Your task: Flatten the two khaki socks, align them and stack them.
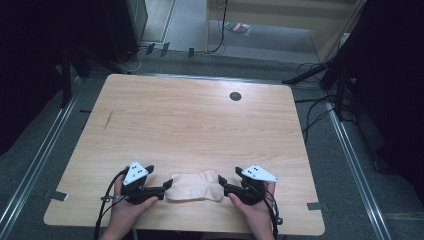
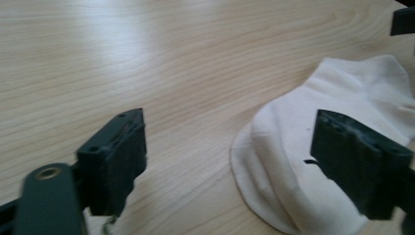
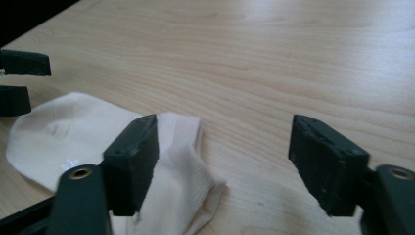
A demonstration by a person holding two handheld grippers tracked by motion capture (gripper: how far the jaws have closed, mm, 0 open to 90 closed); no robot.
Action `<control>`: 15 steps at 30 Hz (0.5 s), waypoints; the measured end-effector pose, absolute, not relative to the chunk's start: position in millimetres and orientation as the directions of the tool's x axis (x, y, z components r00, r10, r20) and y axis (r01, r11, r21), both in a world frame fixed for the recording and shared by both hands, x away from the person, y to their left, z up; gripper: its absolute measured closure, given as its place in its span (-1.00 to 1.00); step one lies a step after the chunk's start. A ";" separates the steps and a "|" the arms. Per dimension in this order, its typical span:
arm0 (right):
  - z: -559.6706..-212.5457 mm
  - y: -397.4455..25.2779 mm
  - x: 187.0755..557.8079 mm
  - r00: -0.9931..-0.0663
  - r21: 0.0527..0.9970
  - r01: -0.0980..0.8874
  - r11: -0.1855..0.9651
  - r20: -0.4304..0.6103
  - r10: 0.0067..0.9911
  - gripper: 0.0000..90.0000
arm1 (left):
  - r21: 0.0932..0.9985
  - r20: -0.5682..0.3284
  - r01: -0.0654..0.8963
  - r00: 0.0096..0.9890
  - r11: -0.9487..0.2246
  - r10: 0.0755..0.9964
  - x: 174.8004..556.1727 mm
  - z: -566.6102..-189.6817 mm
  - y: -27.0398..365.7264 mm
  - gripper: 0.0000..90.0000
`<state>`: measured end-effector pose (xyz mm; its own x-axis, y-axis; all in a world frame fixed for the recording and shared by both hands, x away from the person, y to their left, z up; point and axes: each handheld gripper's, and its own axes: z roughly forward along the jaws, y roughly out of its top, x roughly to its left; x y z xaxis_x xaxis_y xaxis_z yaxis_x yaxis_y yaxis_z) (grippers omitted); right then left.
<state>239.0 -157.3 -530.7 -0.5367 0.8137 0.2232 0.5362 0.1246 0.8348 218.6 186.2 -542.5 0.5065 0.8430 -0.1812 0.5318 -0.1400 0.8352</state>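
One white sock point(image 1: 194, 186) lies flat on the bench point(image 1: 200, 125) near its front edge, between the two hand-held grippers. It looks a light, limp knit that will sag and fold wherever it is not supported, and it is neither slippery nor breakable (a pinch of cloth should be enough). The best holds are probably its two ends: the rounded toe end toward the left and the cuff end toward the right.

The left hand-held gripper point(image 2: 230, 156) stands wide open, holding nothing; one jaw is over bare wood, the other over the sock's rounded end, though I cannot tell if it touches. The right hand-held gripper point(image 3: 222, 164) is likewise spread wide and empty, one jaw low over the cuff, the other above bare wood.
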 end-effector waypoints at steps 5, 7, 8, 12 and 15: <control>-527.9 -164.3 241.3 -0.521 0.844 0.530 0.080 0.249 0.817 -0.68 | 0.843 -0.185 0.525 0.483 -0.114 0.856 221.9 -538.6 197.9 -0.81; -528.3 -166.6 241.2 -0.524 0.848 0.521 0.092 0.233 0.819 -0.70 | 0.842 -0.197 0.530 0.475 -0.100 0.857 223.6 -538.2 202.8 -0.81; -528.3 -167.7 241.4 -0.519 0.847 0.524 0.088 0.236 0.821 -0.70 | 0.843 -0.203 0.530 0.470 -0.091 0.859 224.4 -537.8 206.0 -0.81; -528.2 -172.0 243.1 -0.502 0.845 0.527 0.086 0.228 0.834 -0.70 | 0.844 -0.199 0.530 0.457 -0.085 0.867 225.6 -537.7 214.6 -0.81; -527.9 -175.6 244.5 -0.492 0.847 0.525 0.082 0.223 0.842 -0.70 | 0.843 -0.203 0.533 0.442 -0.074 0.874 226.6 -537.9 221.6 -0.81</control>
